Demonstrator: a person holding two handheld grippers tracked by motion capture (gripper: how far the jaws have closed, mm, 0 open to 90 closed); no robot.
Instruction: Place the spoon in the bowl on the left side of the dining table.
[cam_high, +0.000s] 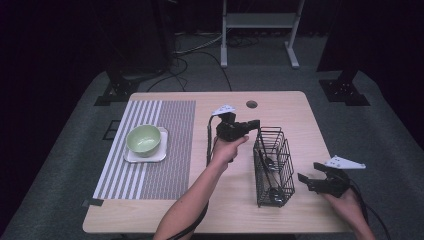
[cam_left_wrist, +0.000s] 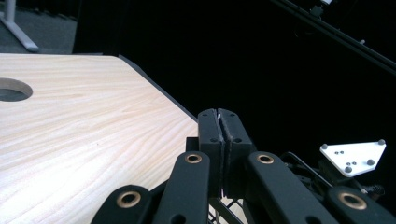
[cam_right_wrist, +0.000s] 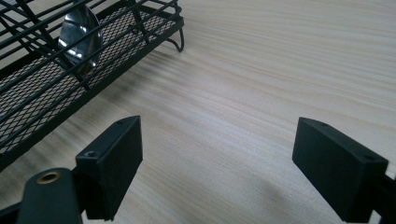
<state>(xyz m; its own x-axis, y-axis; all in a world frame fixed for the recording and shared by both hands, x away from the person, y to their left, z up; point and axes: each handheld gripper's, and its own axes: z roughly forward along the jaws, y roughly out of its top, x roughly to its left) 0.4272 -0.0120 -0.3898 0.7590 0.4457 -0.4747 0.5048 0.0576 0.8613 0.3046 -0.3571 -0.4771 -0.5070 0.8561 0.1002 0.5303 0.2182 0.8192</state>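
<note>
Sitting on the wooden table (cam_high: 300, 110) right of centre is a black wire cutlery basket (cam_high: 274, 131) with a mesh floor. A steel spoon (cam_right_wrist: 79, 39) leans inside it, its bowl shining through the bars. There looks to be more cutlery in there, too dark to name.

Spoon handling, as a guess: light, rigid, polished and slippery, so it could pivot in a loose pinch. Best taken on the flat handle, near the top where it clears the wires, then lifted straight so it doesn't snag. The basket is light and stiff and may tip or slide if the spoon catches. Bracing its rim would help.

The left gripper (cam_high: 256, 124) is at the basket's far end, over the rim, with its pads pressed tight together. A thin bright sliver shows at the seam in the left gripper view; I cannot tell whether that is a handle tip.

The right gripper (cam_high: 308, 171) is near the basket's right side, apart from it. Its jaws are spread wide and hold nothing, with bare table beneath.

Well off to the left, a green bowl (cam_high: 143, 138) sits on a white square plate (cam_high: 161, 150) on a striped placemat (cam_high: 170, 115).
</note>
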